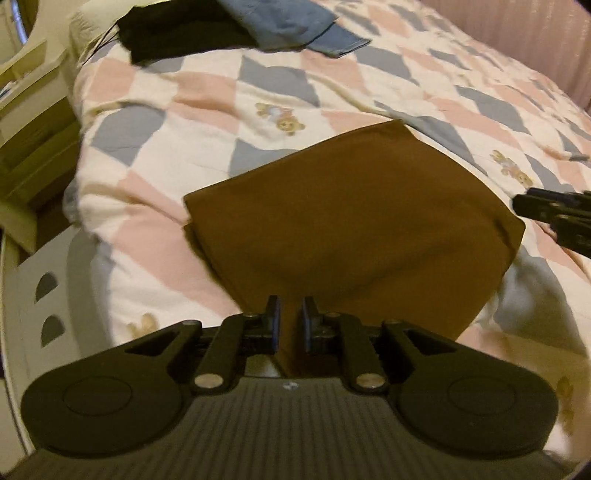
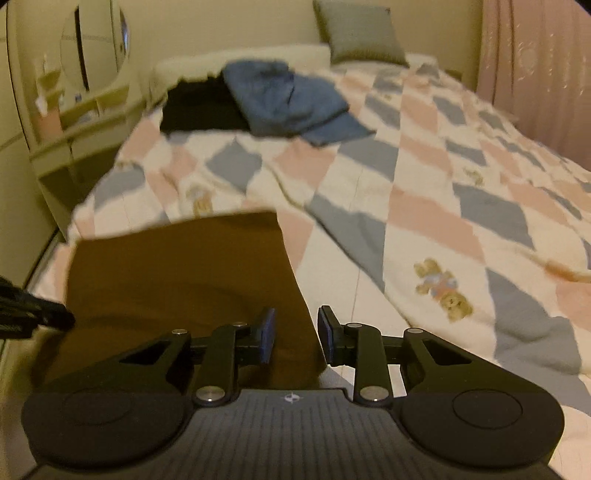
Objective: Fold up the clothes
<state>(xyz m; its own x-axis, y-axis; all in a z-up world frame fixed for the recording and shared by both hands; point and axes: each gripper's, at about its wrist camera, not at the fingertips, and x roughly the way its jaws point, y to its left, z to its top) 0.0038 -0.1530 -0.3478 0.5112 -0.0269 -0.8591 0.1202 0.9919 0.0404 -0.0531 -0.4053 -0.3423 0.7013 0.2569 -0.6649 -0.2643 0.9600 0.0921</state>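
A brown garment (image 1: 351, 221), folded into a flat rectangle, lies on the quilted bed (image 1: 207, 92). My left gripper (image 1: 290, 317) hovers at its near edge, open by a narrow gap with brown cloth showing between the pads. In the right wrist view the brown garment (image 2: 177, 273) fills the lower left. My right gripper (image 2: 295, 332) is open, and the cloth's right edge runs between its fingers. Each gripper shows in the other's view: the right gripper (image 1: 554, 218) by the cloth's right corner, the left gripper (image 2: 33, 314) at its left side.
A blue garment (image 2: 284, 96) and a black garment (image 2: 203, 107) lie heaped at the head of the bed, below a grey-green pillow (image 2: 362, 33). A cream vanity with a mirror (image 2: 88, 48) stands on the left. A white basket with arched holes (image 1: 48, 306) sits beside the bed. Pink curtain (image 2: 535, 66) on the right.
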